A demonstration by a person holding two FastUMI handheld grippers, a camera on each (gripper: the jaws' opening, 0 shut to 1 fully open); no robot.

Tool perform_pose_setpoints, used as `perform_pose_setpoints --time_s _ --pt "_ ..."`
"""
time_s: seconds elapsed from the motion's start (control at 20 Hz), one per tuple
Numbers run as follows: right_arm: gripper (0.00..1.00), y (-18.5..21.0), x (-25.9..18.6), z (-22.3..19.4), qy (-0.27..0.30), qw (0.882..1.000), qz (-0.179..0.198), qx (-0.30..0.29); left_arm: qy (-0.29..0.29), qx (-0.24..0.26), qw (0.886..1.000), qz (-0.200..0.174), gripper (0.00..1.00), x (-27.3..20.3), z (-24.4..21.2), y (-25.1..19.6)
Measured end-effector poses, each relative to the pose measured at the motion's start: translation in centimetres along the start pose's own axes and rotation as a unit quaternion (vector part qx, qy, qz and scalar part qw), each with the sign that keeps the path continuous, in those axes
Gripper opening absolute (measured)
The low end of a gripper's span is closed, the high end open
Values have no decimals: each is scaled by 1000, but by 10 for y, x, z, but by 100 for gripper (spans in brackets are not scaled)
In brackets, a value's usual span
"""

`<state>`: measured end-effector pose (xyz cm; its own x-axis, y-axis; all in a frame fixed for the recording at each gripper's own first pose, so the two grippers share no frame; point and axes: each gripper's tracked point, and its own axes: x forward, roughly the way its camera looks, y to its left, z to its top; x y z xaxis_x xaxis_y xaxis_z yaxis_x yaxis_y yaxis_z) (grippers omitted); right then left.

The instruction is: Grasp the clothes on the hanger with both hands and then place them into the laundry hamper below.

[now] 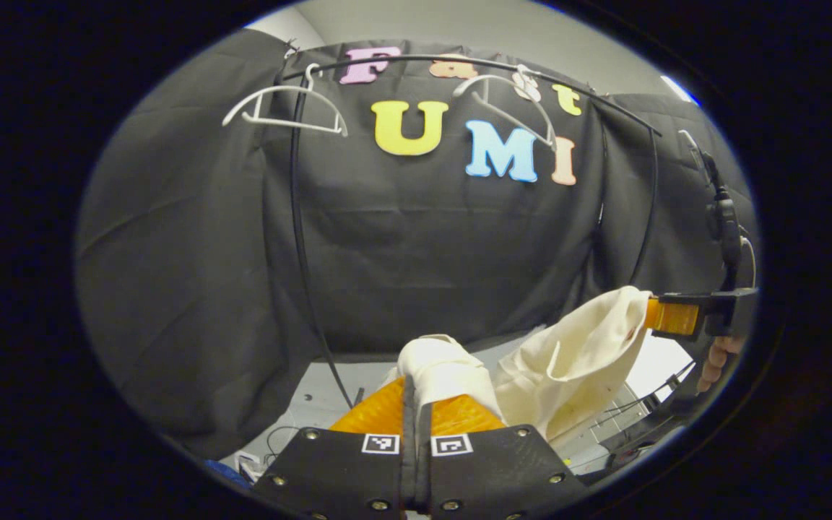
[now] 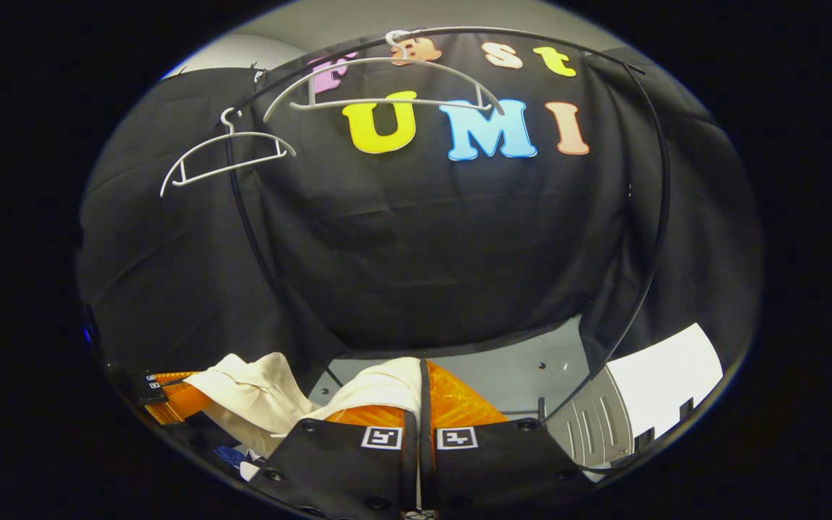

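Sagging between the two grippers, the cream-coloured soft cotton garment (image 1: pixel 568 361) looks light and limp — it will droop and bunch, so hold by gathered folds. Left gripper (image 1: pixel 416 404) pinched on one bunch at lower centre; right gripper (image 2: pixel 419 393) clamped on another. Two bare white wire hangers (image 2: pixel 387 87) hang upper frame — garment well below them.

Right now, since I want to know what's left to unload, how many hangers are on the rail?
2. One bare white hanger hangs at the rail's left end, and a second bare hanger hangs further right along it.
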<state>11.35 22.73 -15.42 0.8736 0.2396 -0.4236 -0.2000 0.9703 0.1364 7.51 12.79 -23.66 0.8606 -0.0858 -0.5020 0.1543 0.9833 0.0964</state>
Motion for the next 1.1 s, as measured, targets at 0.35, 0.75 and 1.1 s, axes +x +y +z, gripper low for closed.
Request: perform_pose_setpoints --time_s 0.35,0.75,1.1 --pt "4 -14 41 -73 84 996 -21 30 83 11 996 -13 0 46 -81 15" --pt "5 -21 42 -122 154 987 -35 38 110 20 994 -11 1 72 -99 16" --pt "57 -12 42 -120 167 984 -8 61 127 20 992 9 13 78 -97 24"
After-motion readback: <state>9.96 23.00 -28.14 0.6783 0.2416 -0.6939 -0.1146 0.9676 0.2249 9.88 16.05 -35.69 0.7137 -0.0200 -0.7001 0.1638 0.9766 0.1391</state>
